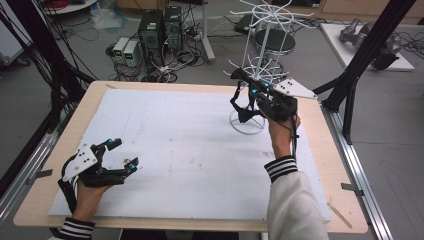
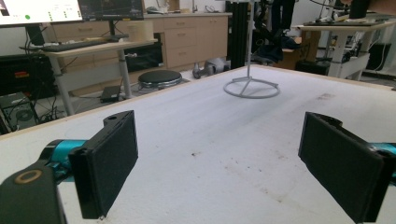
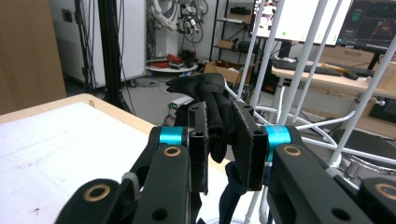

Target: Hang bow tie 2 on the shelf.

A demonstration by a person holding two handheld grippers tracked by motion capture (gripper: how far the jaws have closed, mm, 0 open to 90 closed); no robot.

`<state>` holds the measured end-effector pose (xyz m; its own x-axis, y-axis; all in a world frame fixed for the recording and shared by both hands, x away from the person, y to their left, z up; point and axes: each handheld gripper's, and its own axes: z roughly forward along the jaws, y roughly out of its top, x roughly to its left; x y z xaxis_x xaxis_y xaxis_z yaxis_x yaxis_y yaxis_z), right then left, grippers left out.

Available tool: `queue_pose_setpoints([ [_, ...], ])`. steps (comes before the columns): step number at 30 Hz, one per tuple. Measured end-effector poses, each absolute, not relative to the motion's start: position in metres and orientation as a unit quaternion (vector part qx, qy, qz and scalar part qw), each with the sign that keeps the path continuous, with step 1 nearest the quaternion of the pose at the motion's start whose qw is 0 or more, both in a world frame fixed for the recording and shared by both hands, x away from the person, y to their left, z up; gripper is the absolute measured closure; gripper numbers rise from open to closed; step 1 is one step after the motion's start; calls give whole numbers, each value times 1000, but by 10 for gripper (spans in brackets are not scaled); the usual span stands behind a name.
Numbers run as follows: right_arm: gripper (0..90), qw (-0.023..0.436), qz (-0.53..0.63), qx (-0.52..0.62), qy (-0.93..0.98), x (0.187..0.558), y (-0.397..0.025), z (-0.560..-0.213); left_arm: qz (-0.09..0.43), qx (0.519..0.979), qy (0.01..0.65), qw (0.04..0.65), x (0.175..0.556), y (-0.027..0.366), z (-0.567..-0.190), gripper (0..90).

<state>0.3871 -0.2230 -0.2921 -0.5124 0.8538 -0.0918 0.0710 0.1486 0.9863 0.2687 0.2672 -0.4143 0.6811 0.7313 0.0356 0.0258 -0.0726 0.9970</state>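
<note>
Jaws on my right gripper [image 3: 219,149] are clamped on a black fabric piece [image 3: 212,100], which looks like a glove or a sock; I cannot tell which. The cloth bunches above the pads and a dark tail hangs below them, so I judge the pinch is taken mid-length to keep both ends free for draping. In the high view that gripper [image 1: 243,95] is held up against the white wire rack [image 1: 260,30], whose prongs fan out at two levels from a central pole. The raised hold beside a lower prong suggests to me that the fabric is being hung on, or lifted off, the rack; which of the two I cannot say.

My left gripper [image 1: 121,154] rests low at the near left corner of the tabletop [image 1: 190,145], well apart from the rack. Its jaws stand wide apart with nothing between them, and in the left gripper view the rack's ring base [image 2: 251,87] sits far across the white sheet. I read that as a parked hand, kept clear.

No brand, label or legible writing shows on the fabric, rack or grippers; the monitors behind are too blurred to read.
</note>
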Motion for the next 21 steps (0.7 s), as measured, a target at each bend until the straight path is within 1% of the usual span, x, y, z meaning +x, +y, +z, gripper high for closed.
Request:
queue_pose_setpoints([
  [5,750,369,532,343,680,389,-221,-293,284,676,280,620,268,267,-413,123],
  [9,677,370,531,340,682,388,-218,-293,287,675,278,620,269,267,-413,123],
  [12,592,385,516,336,688,387,-215,-293,285,674,279,622,269,266,-413,123],
  [14,587,385,516,336,687,386,-214,-292,285,674,279,622,269,266,-413,123],
  [21,353,398,511,353,675,387,-216,-292,285,675,279,621,268,266,-412,123],
])
